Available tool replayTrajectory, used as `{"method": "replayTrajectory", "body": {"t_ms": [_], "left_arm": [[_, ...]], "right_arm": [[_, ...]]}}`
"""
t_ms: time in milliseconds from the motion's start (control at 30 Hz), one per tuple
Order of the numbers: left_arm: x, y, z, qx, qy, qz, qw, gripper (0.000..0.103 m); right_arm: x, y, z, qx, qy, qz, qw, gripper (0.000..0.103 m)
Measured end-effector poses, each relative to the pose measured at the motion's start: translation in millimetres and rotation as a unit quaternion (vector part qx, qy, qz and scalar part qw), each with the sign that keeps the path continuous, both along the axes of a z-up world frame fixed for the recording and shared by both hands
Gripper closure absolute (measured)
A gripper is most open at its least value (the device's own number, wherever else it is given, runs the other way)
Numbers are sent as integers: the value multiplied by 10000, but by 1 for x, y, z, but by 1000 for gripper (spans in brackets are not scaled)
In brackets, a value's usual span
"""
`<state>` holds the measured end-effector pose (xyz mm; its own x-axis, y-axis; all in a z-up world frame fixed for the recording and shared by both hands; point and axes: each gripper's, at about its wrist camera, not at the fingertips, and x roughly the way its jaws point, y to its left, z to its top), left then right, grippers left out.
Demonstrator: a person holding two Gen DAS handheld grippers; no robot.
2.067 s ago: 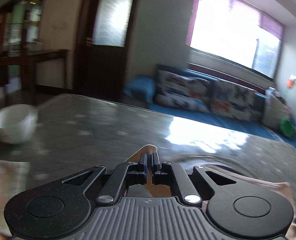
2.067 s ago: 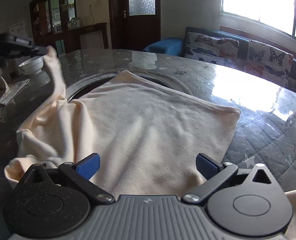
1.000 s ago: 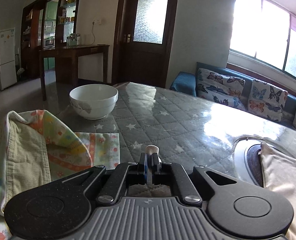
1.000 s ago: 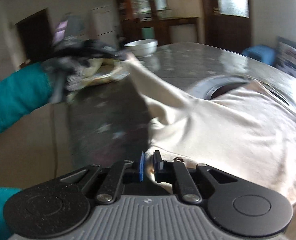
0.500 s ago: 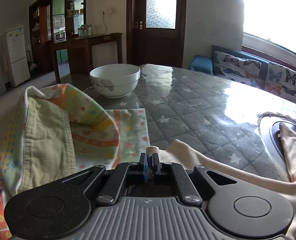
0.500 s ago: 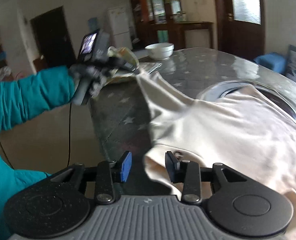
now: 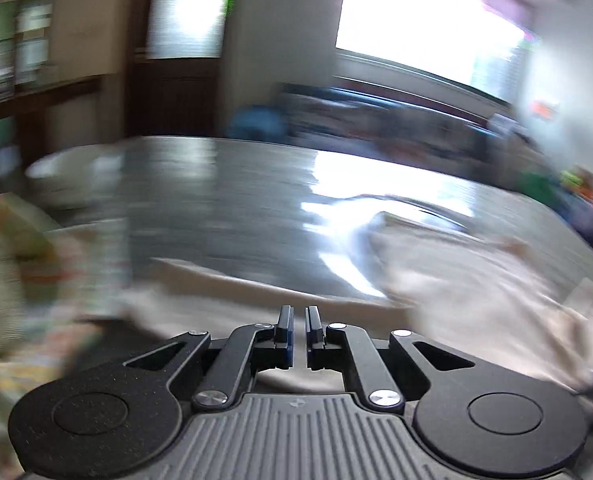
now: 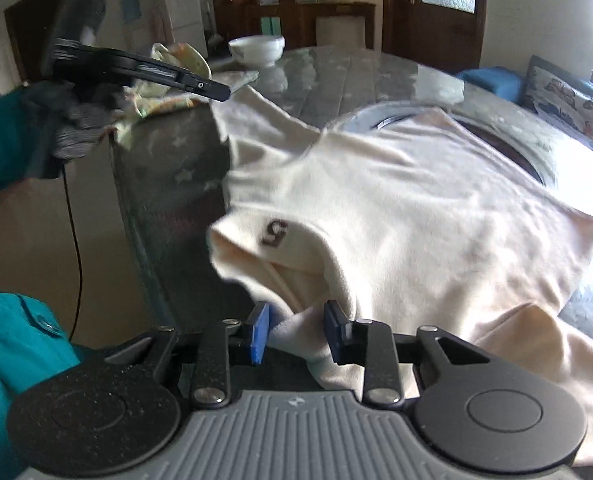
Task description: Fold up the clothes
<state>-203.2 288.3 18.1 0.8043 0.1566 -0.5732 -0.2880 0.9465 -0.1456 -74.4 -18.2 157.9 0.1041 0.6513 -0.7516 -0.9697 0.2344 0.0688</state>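
One fold of cream shirt (image 8: 396,216) lies between the closing right gripper (image 8: 296,334) pads.

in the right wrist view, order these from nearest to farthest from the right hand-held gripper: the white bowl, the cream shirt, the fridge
1. cream shirt, a fold between the right hand-held gripper pads
2. white bowl, far table edge, upper centre
3. fridge, against the back wall, upper left

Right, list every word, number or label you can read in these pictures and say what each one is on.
"5": a dark brown mark on the cream shirt, near its folded edge at; it sits tilted, so it may be an "S".
Papers on the white fridge: too small to read.
Left wrist view: blurred, nothing readable.
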Motion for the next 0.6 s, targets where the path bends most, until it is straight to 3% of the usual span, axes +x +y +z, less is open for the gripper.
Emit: {"method": "replayTrajectory", "body": {"t_ms": [100, 200, 300, 433, 600], "left_arm": [[11, -44, -1, -43, -38, -959, 9954, 95], [17, -83, -3, 66, -43, -1809, 9835, 92], [19, -114, -11, 509, 91, -2394, 9695, 91], [21, -125, -25, 900, 371, -2494, 9635, 91], [14, -123, -35, 1013, 567, -2526, 9606, 90]], "right_arm": [[-4, -5, -2, -2, -66, -88, 9999, 86], [-4, -7, -1, -2, -104, -172, 9998, 90], [-5, -10, 3, 67, -71, -195, 9998, 91], [-6, -14, 6, 99, -26, -190, 9998, 91], [-6, -15, 7, 96, 109, -178, 9997, 85]]}}
